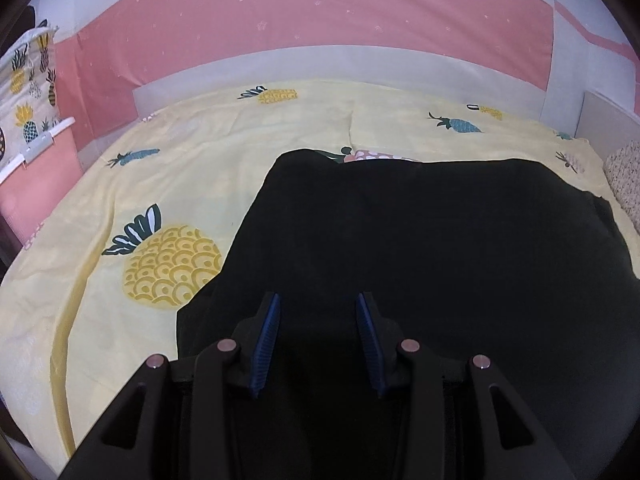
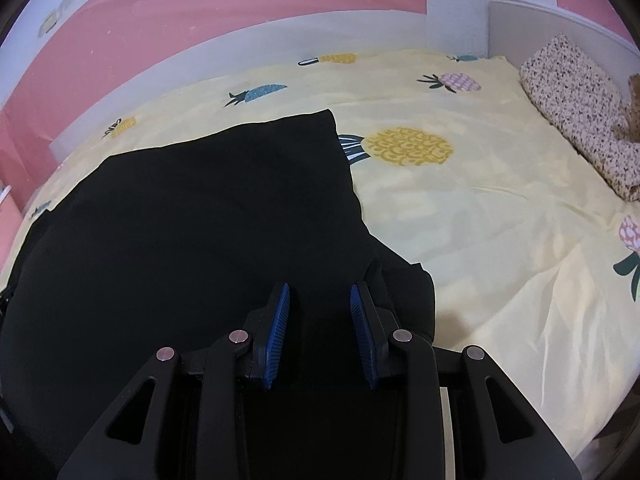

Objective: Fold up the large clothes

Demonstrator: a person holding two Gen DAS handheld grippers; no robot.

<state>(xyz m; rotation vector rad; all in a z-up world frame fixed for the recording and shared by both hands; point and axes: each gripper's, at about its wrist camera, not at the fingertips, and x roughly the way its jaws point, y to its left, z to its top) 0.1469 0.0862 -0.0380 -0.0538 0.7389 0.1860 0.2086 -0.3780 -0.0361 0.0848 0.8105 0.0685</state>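
A large black garment (image 1: 400, 220) lies spread flat on a yellow pineapple-print bed sheet (image 1: 160, 184). In the left wrist view its left edge runs beside a big yellow pineapple. My left gripper (image 1: 317, 296) hovers over the garment's near left part. Its blue pads (image 1: 266, 336) stand apart, and I see nothing pinched between them. In the right wrist view the garment (image 2: 200, 200) fills the left half and the sheet (image 2: 460, 220) the right. My right gripper (image 2: 319, 286) is over the garment's near right corner, where the cloth bunches. Its jaws are apart too, with only dark cloth below.
A speckled beige pillow (image 2: 580, 112) lies at the bed's right end, against a white board (image 2: 560, 20). A white bed rail (image 1: 320, 64) and a pink wall (image 1: 280, 12) bound the far side. A pineapple-print fabric hanger (image 1: 28, 92) hangs at the far left.
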